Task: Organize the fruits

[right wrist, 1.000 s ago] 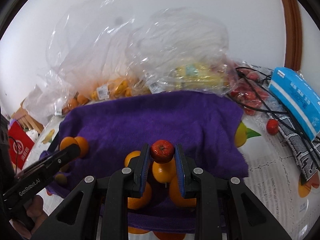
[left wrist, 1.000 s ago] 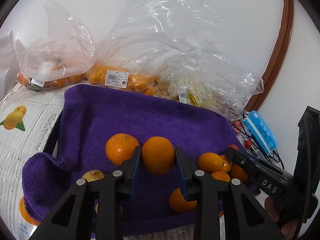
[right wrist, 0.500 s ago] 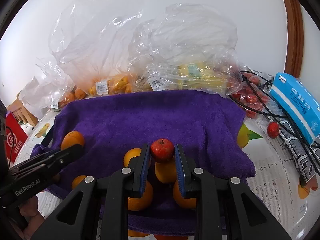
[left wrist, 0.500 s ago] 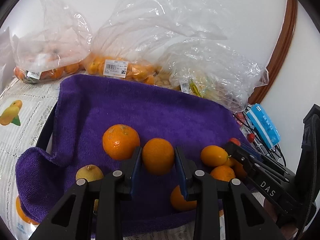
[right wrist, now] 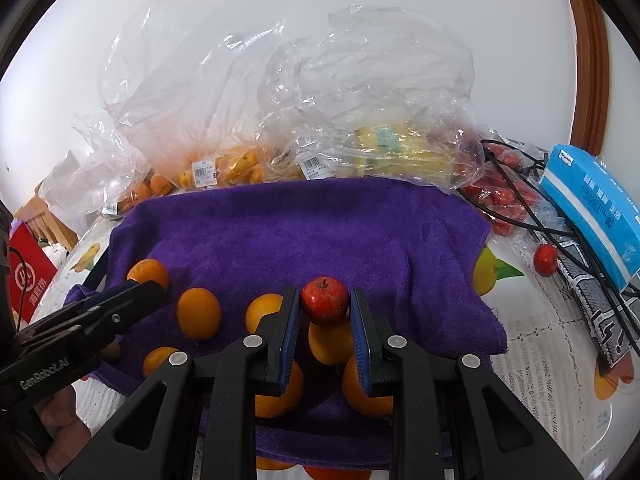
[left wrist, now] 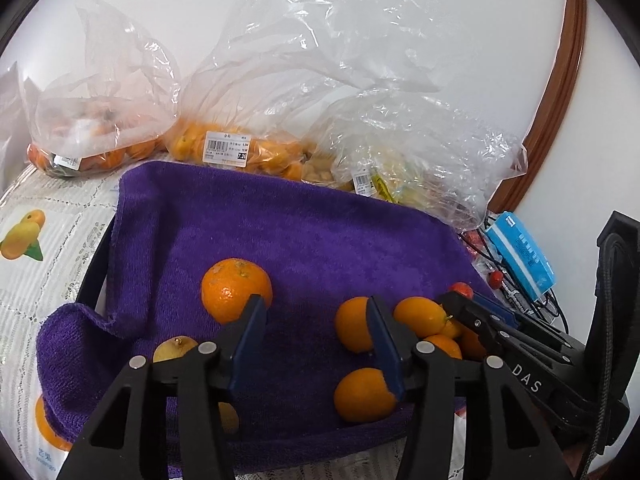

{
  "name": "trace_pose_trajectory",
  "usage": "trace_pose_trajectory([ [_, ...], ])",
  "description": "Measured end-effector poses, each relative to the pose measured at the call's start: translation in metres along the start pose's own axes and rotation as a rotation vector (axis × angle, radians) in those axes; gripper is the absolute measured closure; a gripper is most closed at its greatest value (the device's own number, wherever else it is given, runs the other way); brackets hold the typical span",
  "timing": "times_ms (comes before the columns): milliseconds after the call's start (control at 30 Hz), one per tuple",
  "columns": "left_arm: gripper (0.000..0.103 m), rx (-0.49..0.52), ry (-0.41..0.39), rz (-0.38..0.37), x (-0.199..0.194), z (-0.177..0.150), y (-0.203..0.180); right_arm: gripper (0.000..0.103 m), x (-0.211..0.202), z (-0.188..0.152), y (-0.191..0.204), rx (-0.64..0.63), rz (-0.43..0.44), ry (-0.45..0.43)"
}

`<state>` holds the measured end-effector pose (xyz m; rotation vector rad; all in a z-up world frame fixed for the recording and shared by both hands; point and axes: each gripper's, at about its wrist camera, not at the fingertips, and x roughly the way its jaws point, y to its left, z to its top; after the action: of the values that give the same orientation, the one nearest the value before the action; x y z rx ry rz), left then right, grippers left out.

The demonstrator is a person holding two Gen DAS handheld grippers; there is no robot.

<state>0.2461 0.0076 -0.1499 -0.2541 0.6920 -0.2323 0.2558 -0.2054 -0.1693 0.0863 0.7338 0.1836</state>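
My left gripper has just been opening its jaws; nothing sits between them, and the released orange rests on the purple towel. My right gripper clamps a glossy small red fruit above the oranges; I judge it should be lowered gently before release.
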Motion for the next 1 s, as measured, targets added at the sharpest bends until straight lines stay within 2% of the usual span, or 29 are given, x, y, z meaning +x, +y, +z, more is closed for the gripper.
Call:
trace_pose_trajectory([
  [133,0.046,0.001,-0.006,-0.004,-0.001,0.000,0.001,0.065,-0.002,0.000,0.000,-0.006,-0.025,-0.010],
  [267,0.041,0.004,-0.012,0.005,-0.002,0.000,0.001,0.062,-0.003,0.001,-0.003,-0.005,-0.041,-0.012],
  [367,0.037,0.003,-0.019,0.030,-0.003,0.001,0.002,0.055,-0.006,0.002,-0.004,-0.003,-0.047,-0.018],
  [500,0.036,-0.001,-0.036,0.080,-0.009,0.002,0.003,0.053,-0.018,0.004,-0.003,-0.005,-0.059,-0.040],
  [567,0.036,0.012,-0.052,0.094,-0.015,0.004,0.001,0.044,-0.028,0.006,-0.001,-0.001,-0.034,-0.045],
  [633,0.035,0.037,-0.055,0.102,-0.027,0.008,-0.006,0.035,-0.038,0.006,0.003,-0.007,0.004,-0.048],
  [700,0.033,0.041,-0.056,0.094,-0.045,0.009,-0.012,0.035,-0.052,0.005,0.005,0.000,-0.021,-0.051],
  [800,0.022,0.055,-0.101,0.059,-0.082,0.006,-0.023,0.034,-0.080,0.006,0.006,0.038,-0.010,-0.049],
  [867,0.021,0.075,-0.127,0.081,-0.105,0.003,-0.031,0.034,-0.100,0.006,0.008,0.061,-0.016,-0.054],
  [1000,0.020,0.087,-0.090,0.082,-0.136,-0.004,-0.041,0.032,-0.138,-0.002,0.012,0.086,-0.048,-0.057],
])
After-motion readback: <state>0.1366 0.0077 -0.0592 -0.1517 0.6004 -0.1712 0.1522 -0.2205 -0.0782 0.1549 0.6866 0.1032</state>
